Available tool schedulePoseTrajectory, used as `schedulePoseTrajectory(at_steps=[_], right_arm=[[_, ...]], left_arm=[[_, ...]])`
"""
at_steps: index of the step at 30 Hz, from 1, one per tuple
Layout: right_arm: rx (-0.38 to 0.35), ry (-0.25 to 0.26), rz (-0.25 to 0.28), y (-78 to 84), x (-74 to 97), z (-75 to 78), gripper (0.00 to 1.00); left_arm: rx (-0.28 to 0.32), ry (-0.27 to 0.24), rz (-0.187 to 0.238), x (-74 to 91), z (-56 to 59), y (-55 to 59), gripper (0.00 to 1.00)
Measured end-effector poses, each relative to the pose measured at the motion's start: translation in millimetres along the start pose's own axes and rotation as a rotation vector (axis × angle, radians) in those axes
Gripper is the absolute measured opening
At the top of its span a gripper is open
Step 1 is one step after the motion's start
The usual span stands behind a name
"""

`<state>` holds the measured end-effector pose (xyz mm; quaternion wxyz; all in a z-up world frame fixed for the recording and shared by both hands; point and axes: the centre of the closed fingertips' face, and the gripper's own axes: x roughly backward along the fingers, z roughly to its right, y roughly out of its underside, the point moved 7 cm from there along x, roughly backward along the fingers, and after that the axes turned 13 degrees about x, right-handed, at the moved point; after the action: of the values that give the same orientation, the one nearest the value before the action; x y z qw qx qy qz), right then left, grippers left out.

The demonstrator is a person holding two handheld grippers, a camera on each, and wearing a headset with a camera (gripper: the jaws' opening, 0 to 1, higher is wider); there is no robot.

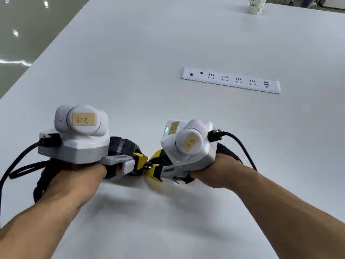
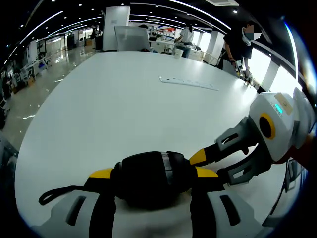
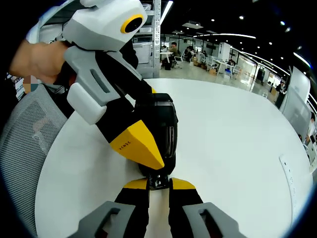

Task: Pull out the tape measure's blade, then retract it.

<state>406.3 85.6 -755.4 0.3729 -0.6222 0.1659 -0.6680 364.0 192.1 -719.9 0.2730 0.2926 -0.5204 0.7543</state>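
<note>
Left gripper (image 2: pixel 153 174): jaws closed narrow around the tape measure (image 3: pixel 161 124), one yellow tip on each side of the black case. Case is held just above the white table (image 1: pixel 161 43), near the front edge, between the two hands.

Right gripper (image 3: pixel 159 184): comes in from the opposite side, nose to nose with the left one. Jaws nearly together, pinched on a small metal piece at the case mouth, looks like the blade tip (image 3: pixel 158 181), but it's tiny in the right gripper view so not 100% sure. No length of blade visible between tip and case; the right tips sit right against the housing.

Head view: both grippers meet at centre, yellow tips touching or almost.

Power strip (image 1: pixel 230 80) lies flat further back on the table, well apart from the grippers
</note>
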Motion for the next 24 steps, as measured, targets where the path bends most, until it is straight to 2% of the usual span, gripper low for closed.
schedulePoseTrajectory(at_steps=[24], right_arm=[[-0.001,0.006,-0.005,-1.4,-1.3,-0.6,0.12]], left_arm=[[0.019,0.015,-0.012,-0.3,-0.3,-0.2,0.59]])
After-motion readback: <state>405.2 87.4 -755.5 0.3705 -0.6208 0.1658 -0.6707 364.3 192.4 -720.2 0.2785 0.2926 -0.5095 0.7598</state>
